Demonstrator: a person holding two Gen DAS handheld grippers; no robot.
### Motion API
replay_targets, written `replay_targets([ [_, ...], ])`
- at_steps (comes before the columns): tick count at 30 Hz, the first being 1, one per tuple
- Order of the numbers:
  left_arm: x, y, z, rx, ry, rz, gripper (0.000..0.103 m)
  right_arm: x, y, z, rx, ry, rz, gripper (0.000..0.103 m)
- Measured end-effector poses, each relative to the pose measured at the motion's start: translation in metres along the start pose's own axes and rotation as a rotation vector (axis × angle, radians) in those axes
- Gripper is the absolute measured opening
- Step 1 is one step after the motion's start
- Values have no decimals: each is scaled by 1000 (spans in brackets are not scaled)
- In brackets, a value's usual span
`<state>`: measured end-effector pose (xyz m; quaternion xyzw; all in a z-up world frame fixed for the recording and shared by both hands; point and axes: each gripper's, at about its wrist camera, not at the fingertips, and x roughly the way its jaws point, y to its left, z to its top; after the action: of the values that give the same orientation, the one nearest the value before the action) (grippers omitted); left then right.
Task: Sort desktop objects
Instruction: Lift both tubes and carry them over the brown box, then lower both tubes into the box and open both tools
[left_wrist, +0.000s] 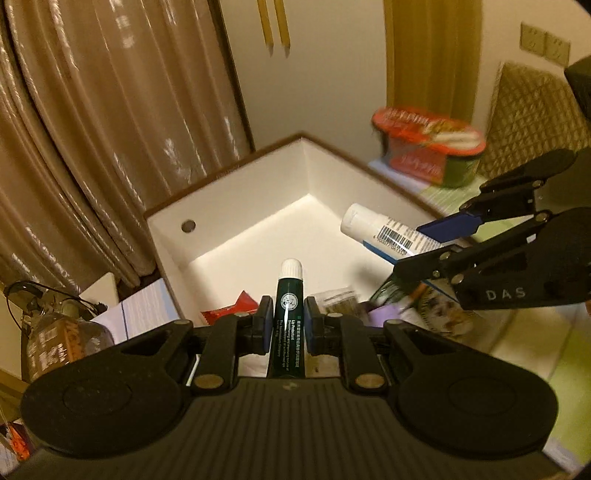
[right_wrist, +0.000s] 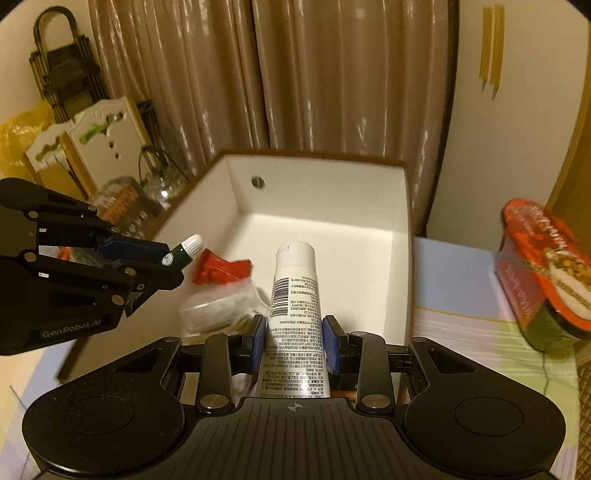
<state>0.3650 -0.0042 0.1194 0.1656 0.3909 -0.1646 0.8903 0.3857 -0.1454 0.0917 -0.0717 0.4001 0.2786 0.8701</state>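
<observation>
My left gripper (left_wrist: 287, 325) is shut on a slim dark green tube (left_wrist: 288, 317) with a white cap, which points at a white storage box (left_wrist: 236, 192) with a brown rim. My right gripper (right_wrist: 294, 338) is shut on a larger white tube (right_wrist: 293, 295) with a barcode, held over the same box (right_wrist: 400, 229). In the left wrist view the right gripper (left_wrist: 436, 240) comes in from the right with the white tube (left_wrist: 376, 227) over the box's right side. In the right wrist view the left gripper (right_wrist: 162, 254) holds the green tube (right_wrist: 184, 249) at the box's left edge.
A red packet (right_wrist: 221, 269) and a clear wrapped pack (right_wrist: 218, 306) lie in the box's near part. A red-lidded noodle bowl (right_wrist: 543, 273) stands to the right on a light cloth. Brown curtains (right_wrist: 295, 92) hang behind, and a glass jar (left_wrist: 55, 339) sits at the left.
</observation>
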Motion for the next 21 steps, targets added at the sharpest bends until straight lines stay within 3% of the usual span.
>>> replay_targets([
  [8, 48, 3, 0, 20, 66, -7, 13, 32, -9, 6, -15, 75, -10, 32],
  [21, 64, -1, 2, 51, 80, -14, 14, 45, -9, 0, -38, 112, -8, 32],
])
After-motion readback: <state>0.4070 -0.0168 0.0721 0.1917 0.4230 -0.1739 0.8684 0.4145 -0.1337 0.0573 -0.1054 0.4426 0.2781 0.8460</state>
